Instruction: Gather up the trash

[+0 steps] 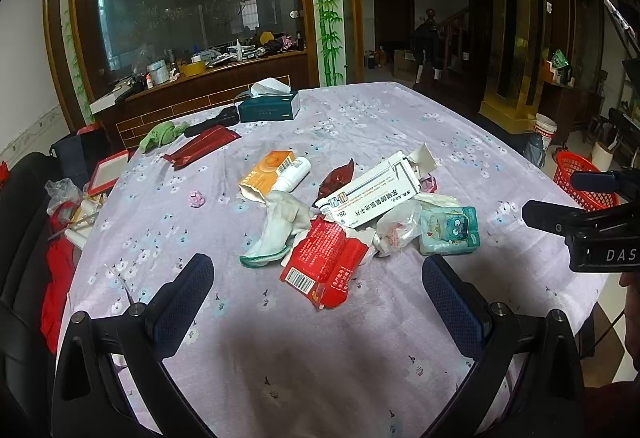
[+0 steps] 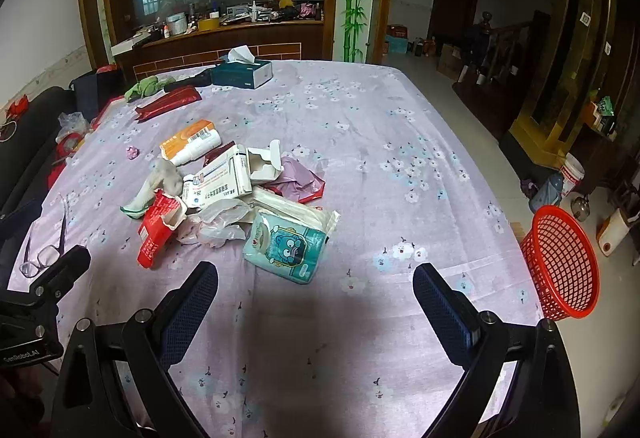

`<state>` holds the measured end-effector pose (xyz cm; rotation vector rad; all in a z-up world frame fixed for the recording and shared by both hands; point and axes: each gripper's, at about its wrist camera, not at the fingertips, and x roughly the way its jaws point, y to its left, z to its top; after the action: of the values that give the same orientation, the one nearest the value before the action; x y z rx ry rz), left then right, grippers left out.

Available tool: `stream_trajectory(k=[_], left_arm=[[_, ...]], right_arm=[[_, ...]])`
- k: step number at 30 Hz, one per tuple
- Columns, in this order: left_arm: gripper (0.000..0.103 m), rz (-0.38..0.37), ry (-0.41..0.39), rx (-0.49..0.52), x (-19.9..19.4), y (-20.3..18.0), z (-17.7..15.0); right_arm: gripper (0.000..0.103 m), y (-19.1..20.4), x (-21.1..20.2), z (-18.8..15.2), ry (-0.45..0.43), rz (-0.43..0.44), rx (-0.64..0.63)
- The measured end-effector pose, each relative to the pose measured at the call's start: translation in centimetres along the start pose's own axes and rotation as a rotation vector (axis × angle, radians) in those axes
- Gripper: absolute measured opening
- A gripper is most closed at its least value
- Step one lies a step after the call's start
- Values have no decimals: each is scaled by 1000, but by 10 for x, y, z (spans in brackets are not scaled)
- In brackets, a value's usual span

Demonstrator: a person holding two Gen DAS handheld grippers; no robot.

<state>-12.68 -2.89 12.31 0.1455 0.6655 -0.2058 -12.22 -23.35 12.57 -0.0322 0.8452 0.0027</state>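
Lilac flowered tablecloth (image 1: 360, 126), red basket (image 2: 560, 262)

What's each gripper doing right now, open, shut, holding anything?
Left gripper: jaws wide open, empty, above the tablecloth short of the red carton.
Right gripper: jaws wide open, empty, near the blue tissue pack.

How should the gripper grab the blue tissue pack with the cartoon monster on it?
Judging by its pose, pinch the tissue pack across its soft sides, from above. It lies flat on the tablecloth at the near edge of the trash pile, and its near end is clear. The open right gripper is nearest.
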Motion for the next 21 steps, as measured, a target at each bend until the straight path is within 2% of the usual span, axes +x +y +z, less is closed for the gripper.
stream_trajectory(k=[21], left_arm=[[103,-8,-3,-3,-2,3,0]], right_arm=[[100,6,5,2,15,18,-1]])
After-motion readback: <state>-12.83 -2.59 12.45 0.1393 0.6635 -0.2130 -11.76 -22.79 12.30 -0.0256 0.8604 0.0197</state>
